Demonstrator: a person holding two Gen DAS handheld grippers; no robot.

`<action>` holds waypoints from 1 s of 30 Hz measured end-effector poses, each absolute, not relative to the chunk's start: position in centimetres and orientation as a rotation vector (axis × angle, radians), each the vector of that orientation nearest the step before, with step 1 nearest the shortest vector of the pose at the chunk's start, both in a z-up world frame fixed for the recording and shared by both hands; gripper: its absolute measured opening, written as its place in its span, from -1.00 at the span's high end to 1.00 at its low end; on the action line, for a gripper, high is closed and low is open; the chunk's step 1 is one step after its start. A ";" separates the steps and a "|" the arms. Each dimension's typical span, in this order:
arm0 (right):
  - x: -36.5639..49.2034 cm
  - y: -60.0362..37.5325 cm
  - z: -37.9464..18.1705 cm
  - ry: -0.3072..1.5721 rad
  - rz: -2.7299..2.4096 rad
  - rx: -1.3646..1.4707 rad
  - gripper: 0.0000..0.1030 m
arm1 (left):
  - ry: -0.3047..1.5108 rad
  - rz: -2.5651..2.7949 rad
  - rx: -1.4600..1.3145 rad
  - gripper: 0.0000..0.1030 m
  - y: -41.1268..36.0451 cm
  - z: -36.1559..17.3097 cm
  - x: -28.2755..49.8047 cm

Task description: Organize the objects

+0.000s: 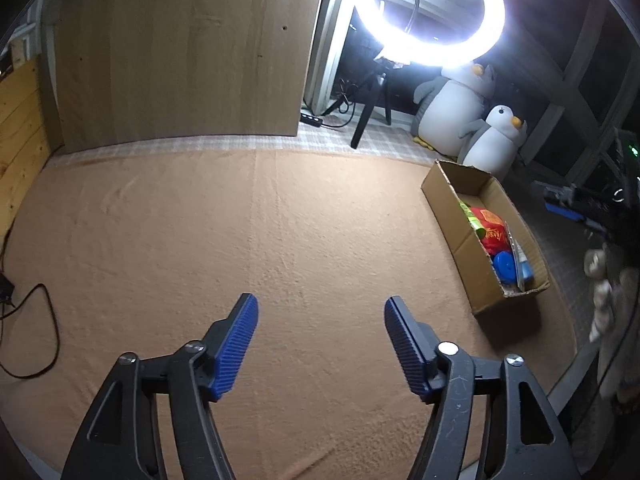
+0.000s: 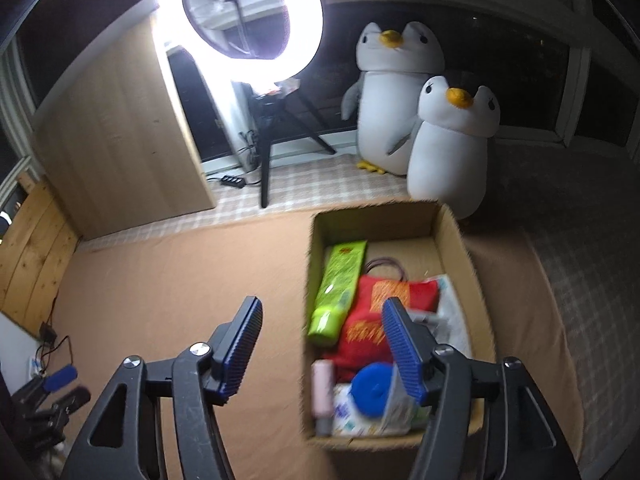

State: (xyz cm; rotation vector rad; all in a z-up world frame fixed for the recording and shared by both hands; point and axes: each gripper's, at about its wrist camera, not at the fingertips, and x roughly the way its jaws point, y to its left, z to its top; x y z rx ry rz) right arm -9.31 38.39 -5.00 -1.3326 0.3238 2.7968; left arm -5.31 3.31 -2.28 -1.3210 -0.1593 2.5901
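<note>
A cardboard box (image 2: pixel 460 240) stands on the tan cloth (image 2: pixel 180 280) and holds a green tube (image 2: pixel 338 292), a red pouch (image 2: pixel 372 320), a blue round lid (image 2: pixel 374 388), a pink bottle (image 2: pixel 322 388) and white packets. My right gripper (image 2: pixel 322 314) is open and empty, above the box's left wall. The box also shows in the left wrist view (image 1: pixel 448 208) at the right. My left gripper (image 1: pixel 320 314) is open and empty above the bare cloth (image 1: pixel 240 240), well left of the box.
A ring light on a tripod (image 2: pixel 248 16) and two plush penguins (image 2: pixel 452 148) stand behind the box. A wooden panel (image 1: pixel 180 52) rises at the back, wooden planks (image 1: pixel 20 132) at the left. A black cable (image 1: pixel 40 332) lies at the cloth's left edge.
</note>
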 end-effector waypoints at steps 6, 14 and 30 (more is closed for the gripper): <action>-6.4 34.7 -4.8 0.290 2.817 -1.336 -0.32 | -0.150 2.634 -1.309 -0.47 2.1 -1.5 -4.4; -3.3 29.8 -4.3 0.238 2.874 -1.320 -0.41 | -0.114 2.701 -1.286 -0.64 0.7 -0.6 -2.9; -0.9 23.8 -5.0 0.127 2.897 -1.262 -0.56 | -0.070 2.819 -1.284 -0.87 -1.6 0.8 -0.6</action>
